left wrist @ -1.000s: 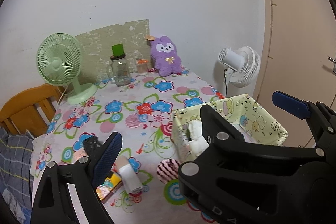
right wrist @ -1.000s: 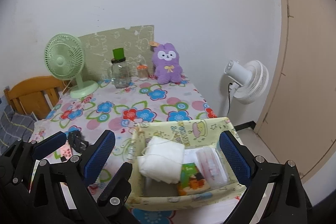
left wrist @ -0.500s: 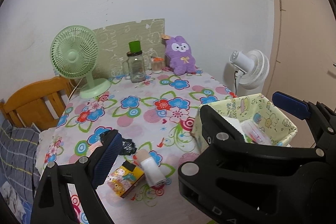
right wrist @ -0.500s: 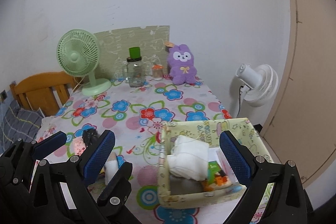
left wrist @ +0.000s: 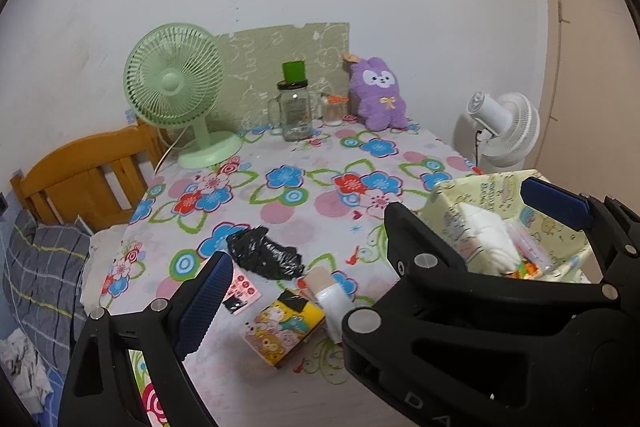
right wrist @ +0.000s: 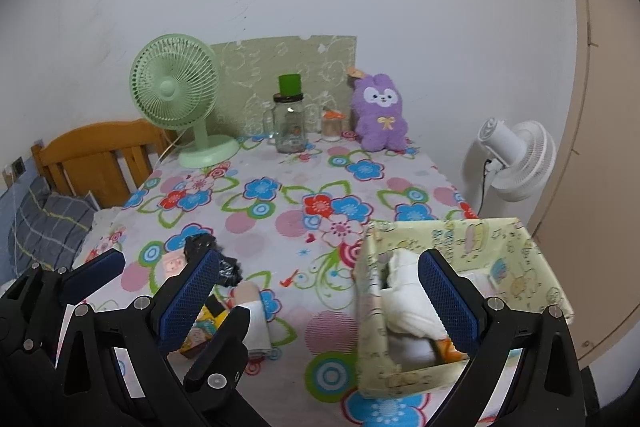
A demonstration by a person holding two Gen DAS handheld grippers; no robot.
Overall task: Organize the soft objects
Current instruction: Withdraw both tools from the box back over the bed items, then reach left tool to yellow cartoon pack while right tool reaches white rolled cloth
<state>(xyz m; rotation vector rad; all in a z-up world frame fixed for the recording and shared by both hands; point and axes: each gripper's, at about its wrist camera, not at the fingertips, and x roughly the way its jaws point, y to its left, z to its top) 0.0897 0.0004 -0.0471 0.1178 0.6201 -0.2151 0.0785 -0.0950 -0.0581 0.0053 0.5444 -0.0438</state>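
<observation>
Found the left tongs [left wrist: 320, 279] released, spread wide, gripping nothing; saw only one blue pad of them in the left view, the other masked by the right tongs crossing in front. Found the right tongs [right wrist: 320, 259] released too, nothing pressed between the pads; held low over the near edge of the table [left wrist: 280, 215], pointed down and forward.

Logged the printed fabric box [right wrist: 532, 267] at the near right corner of the table, open-topped, holding a folded white cloth [right wrist: 408, 311] against its left wall plus small packets too cramped to identify; judged it the collecting bin, set near the edge for easy reach.

Logged loose items left of the box, apart from it: crumpled black bag [left wrist: 264, 255]; just nearer, a beige-and-white fabric roll [left wrist: 324, 291] lying flat, touching or nearly touching a cartoon-printed pack [left wrist: 284, 327]; pink card [left wrist: 244, 289] beside the left pad.

Noted a purple plush [left wrist: 378, 95] propped upright against the wall panel at the far edge, near a lidded jar [left wrist: 295, 111] and a green fan [left wrist: 176, 87]; likely display rather than clutter, though soft and so possibly in scope.

Judged the task partly done: some softs boxed, roll and bag not yet in. Read the wide spread of both tongs as readiness for a pick; took the roll as nearest candidate.

Flagged risk: bag slippery and shapeless, liable to slide from the pads; box light, liable to shift if nudged.
</observation>
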